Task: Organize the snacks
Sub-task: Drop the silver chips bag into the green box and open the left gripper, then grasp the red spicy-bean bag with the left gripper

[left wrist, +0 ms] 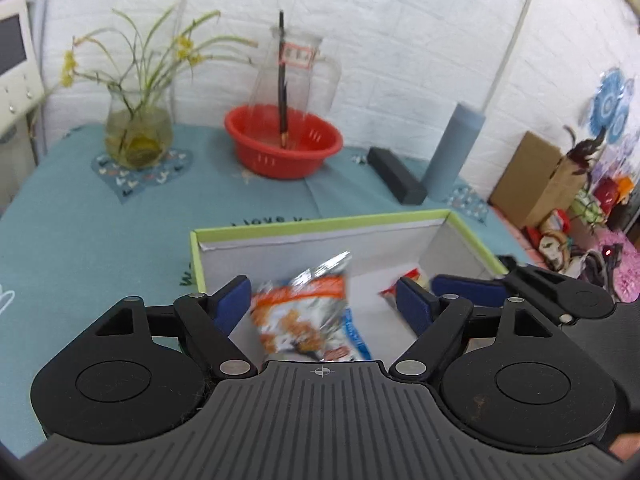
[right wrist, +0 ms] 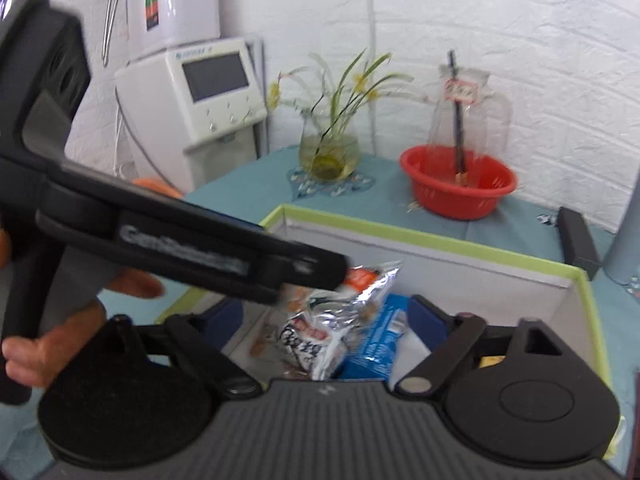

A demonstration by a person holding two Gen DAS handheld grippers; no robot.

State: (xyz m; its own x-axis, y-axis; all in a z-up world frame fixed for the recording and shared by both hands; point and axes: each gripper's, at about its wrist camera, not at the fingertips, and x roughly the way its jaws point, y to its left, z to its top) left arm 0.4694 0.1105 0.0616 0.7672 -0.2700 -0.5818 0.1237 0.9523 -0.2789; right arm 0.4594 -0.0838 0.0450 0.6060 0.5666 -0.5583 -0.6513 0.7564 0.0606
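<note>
"love" on the tablecloth [left wrist: 80,208]

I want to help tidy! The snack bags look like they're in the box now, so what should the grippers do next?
Probably lift both away. The left gripper and right gripper are open, and the orange snack bag and blue packet appear to be inside the green-rimmed box.

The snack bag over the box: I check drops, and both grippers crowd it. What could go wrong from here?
1. The silver-orange bag appears blurred and tilted between the open left gripper pads; it may land upright against the blue packet rather than flat.
2. The left gripper crosses just ahead of the right gripper; they could knock together.
3. A bump could shove the box toward the red basket.
</note>
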